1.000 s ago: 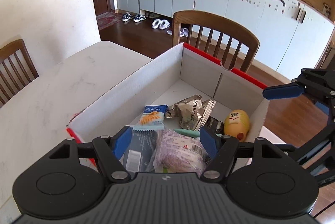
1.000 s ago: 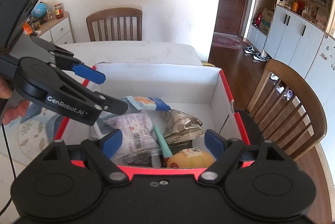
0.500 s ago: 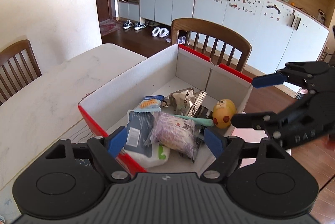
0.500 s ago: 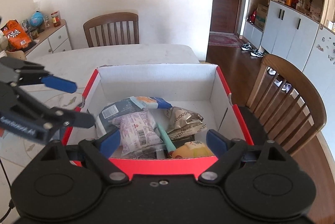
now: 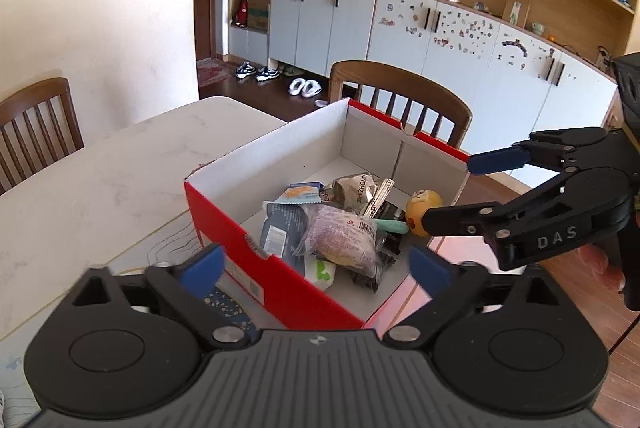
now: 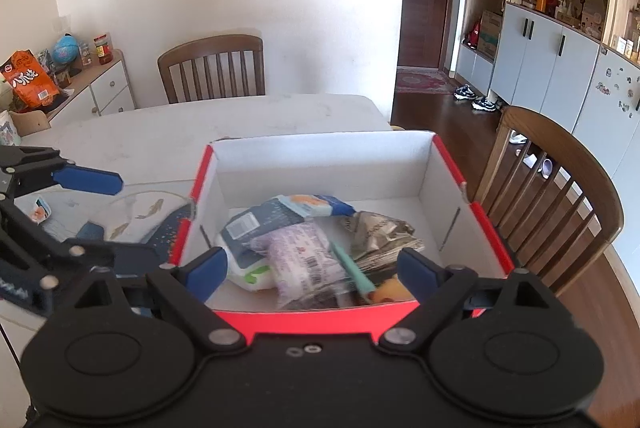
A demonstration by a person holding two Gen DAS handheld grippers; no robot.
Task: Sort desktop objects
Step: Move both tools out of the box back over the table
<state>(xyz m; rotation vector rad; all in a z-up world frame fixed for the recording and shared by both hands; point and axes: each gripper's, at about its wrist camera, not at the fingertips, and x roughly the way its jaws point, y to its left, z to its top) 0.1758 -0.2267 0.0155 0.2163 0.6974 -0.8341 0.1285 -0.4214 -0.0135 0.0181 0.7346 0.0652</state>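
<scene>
A red box with white inside (image 5: 256, 244) (image 6: 324, 316) stands on the white table. In it lie a purple snack pack (image 5: 344, 242) (image 6: 300, 260), a dark blue packet (image 5: 280, 224) (image 6: 272, 216), a crumpled silver-brown wrapper (image 5: 356, 188) (image 6: 380, 232), a teal pen (image 5: 390, 225) (image 6: 352, 268) and a yellow egg-shaped toy (image 5: 420, 208) (image 6: 390, 290). My left gripper (image 5: 314, 266) is open and empty, held back from the box's near corner. My right gripper (image 6: 312, 266) is open and empty over the box's near wall; it also shows at the right in the left wrist view (image 5: 452, 188).
A patterned mat (image 6: 132, 216) with a small packet (image 6: 40, 210) lies left of the box. Wooden chairs stand at the table's far side (image 6: 212, 68) and behind the box (image 5: 400, 108) (image 6: 552, 188). A sideboard (image 6: 92, 88) holds jars and a snack bag.
Both grippers have pulled back and up from the box. The left gripper was over the box's contents and is now outside its near corner. The items in the box have not moved.
</scene>
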